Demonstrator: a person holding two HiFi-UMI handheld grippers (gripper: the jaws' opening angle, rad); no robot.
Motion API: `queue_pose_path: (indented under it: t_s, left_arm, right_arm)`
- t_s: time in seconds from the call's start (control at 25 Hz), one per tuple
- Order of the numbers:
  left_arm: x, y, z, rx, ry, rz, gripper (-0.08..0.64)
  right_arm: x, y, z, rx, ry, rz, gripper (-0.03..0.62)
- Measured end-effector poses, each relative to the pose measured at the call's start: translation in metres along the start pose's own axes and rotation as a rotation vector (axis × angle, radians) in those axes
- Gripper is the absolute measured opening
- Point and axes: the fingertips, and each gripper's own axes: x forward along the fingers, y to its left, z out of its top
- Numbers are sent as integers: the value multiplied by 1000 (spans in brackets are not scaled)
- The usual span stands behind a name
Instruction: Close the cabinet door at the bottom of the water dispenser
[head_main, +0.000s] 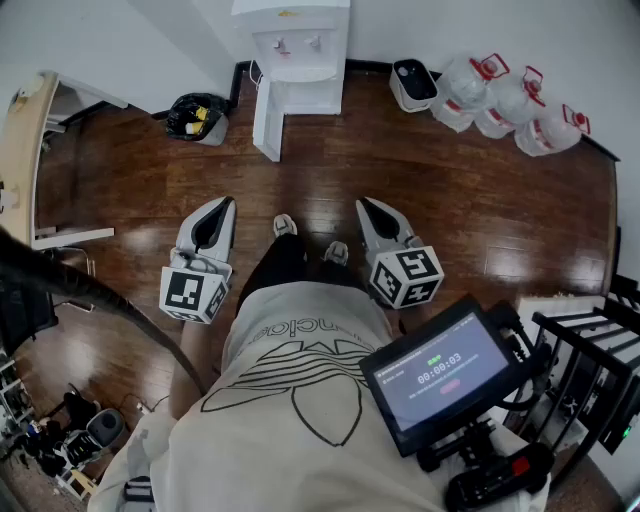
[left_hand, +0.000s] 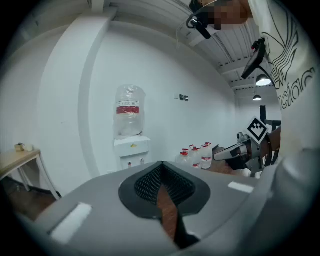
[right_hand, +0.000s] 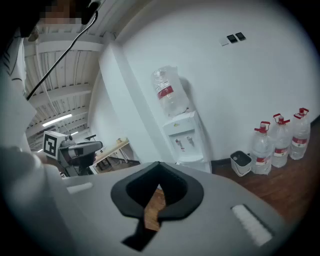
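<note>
The cabinet door (head_main: 268, 128) of the water dispenser (head_main: 295, 45) stands swung open by the far wall, well apart from our left gripper (head_main: 226, 203) and right gripper (head_main: 364, 205), both pinched together on nothing.

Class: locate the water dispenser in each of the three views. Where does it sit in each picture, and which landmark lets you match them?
Head view: water dispenser at the top centre of the picture.
Left gripper view: water dispenser left of centre, at mid height.
Right gripper view: water dispenser slightly right of centre.
Shared landmark: red-capped water jugs, on the floor to its right in every view.
</note>
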Motion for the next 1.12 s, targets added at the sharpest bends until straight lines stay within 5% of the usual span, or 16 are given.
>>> queue_pose_path:
  t_s: [0.2, 0.64, 0.8, 0.96, 1.12]
  left_arm:
    - [17, 18, -8, -35, -9, 16, 19]
    - [84, 94, -84, -216, 11, -40, 18]
    - [103, 117, -105, -193, -45, -38, 18]
    - [120, 124, -162, -195, -57, -14, 18]
    - [140, 130, -264, -199, 30, 21, 18]
  right_arm:
    - [19, -4, 3, -12, 11, -13, 3]
    - [82, -49, -11, -8, 57, -222, 3]
    - [109, -64, -15, -35, 6, -265, 3]
    - [128, -97, -58, -21, -6, -284, 3]
    - [141, -130, -132, -14, 37, -273, 3]
